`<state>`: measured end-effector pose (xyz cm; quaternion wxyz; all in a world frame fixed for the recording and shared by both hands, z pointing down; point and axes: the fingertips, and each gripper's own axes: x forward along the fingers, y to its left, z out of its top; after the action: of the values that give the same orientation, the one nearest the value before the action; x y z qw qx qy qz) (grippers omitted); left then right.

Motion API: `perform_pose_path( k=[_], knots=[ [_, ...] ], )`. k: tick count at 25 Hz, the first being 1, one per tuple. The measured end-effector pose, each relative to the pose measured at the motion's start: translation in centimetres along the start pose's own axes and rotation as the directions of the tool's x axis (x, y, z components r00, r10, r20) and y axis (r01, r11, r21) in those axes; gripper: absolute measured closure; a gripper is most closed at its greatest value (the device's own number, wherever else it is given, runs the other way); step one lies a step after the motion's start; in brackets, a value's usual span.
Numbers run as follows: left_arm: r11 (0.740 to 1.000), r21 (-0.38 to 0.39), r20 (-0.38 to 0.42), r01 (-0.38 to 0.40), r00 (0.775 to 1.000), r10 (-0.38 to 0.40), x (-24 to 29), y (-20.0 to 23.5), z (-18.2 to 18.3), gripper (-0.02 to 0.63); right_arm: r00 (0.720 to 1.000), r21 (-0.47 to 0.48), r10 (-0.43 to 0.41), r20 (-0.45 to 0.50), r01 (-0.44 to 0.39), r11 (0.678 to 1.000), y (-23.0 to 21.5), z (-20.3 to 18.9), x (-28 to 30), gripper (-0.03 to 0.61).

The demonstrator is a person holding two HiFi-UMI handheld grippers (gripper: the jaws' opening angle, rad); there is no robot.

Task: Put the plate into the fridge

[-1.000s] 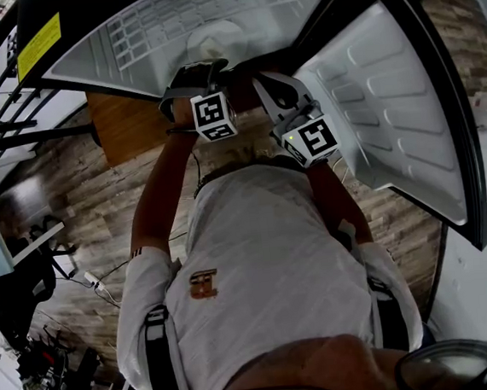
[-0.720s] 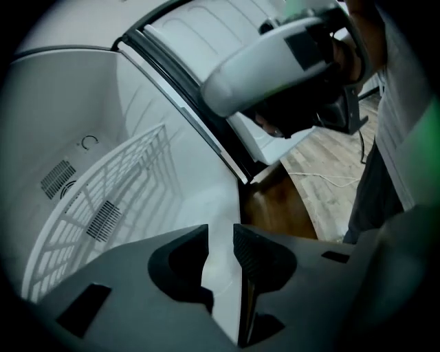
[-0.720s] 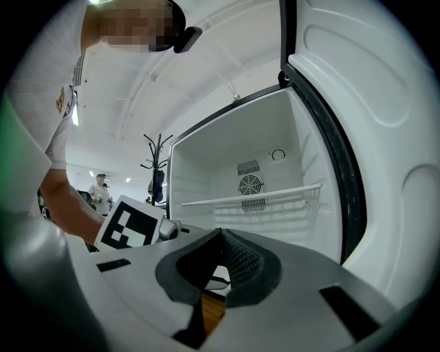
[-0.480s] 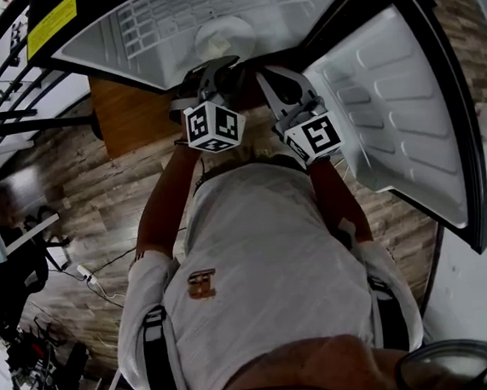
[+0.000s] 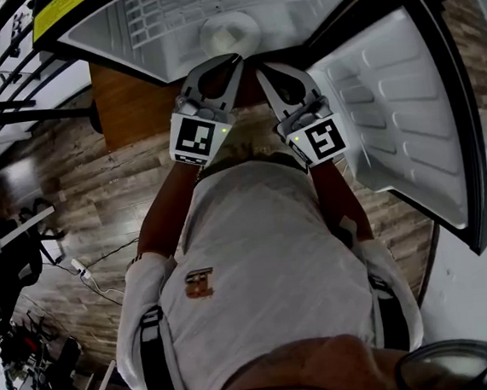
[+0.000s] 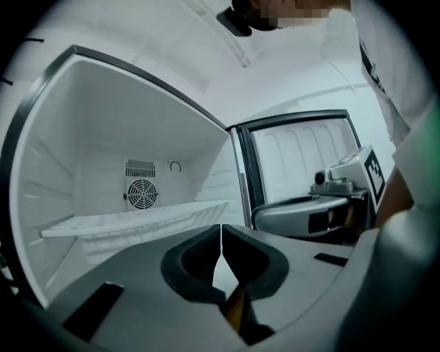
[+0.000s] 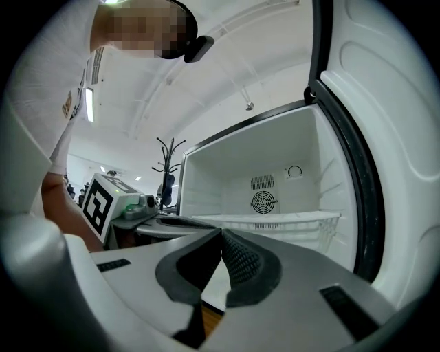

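A white plate lies on the wire shelf inside the open fridge, apart from both grippers. Just in front of the fridge opening, my left gripper points at the shelf; its jaws are closing, the tips nearly meet and nothing is between them. Beside it, my right gripper is shut with nothing in it. Neither gripper view shows the plate, only the shelf edge and the back-wall fan.
The open fridge door stands at the right, close to my right gripper. A wooden cabinet side sits left of the fridge. Below is wood-plank floor, with cables and chair frames at the far left.
My left gripper has drawn back from the plate, turned, and brought its jaws together. The plate stays on the shelf. My right gripper has barely moved.
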<state>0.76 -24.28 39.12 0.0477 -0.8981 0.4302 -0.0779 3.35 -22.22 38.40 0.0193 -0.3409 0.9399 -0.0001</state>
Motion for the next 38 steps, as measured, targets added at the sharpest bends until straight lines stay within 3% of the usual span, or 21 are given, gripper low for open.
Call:
perform_pose_path(
  k=[3, 8, 24, 38],
  knots=[
    [0.999, -0.053, 0.054, 0.002, 0.999, 0.000, -0.8, -0.2, 1.2, 0.594, 0.999, -0.024, 0.005, 0.052, -0.003, 1.000, 0.6, 1.6, 0.0, 0.546],
    [0.997, -0.077, 0.094, 0.017, 0.995, -0.010, -2.0, -1.1, 2.5, 0.594, 0.996, -0.045, 0.004, 0.084, 0.000, 0.999, 1.4, 2.9, -0.4, 0.546],
    [0.992, -0.124, 0.111, 0.000, 0.994, 0.014, -4.4, -1.6, 2.5, 0.595, 0.996, -0.057, -0.007, 0.085, 0.011, 0.998, 3.3, 2.9, -1.5, 0.546],
    [0.990, -0.138, 0.128, 0.039, 0.992, -0.021, -4.7, -2.3, 2.6, 0.594, 0.996, -0.068, -0.029, 0.082, 0.035, 0.997, 4.0, 3.0, -1.8, 0.546]
  ],
)
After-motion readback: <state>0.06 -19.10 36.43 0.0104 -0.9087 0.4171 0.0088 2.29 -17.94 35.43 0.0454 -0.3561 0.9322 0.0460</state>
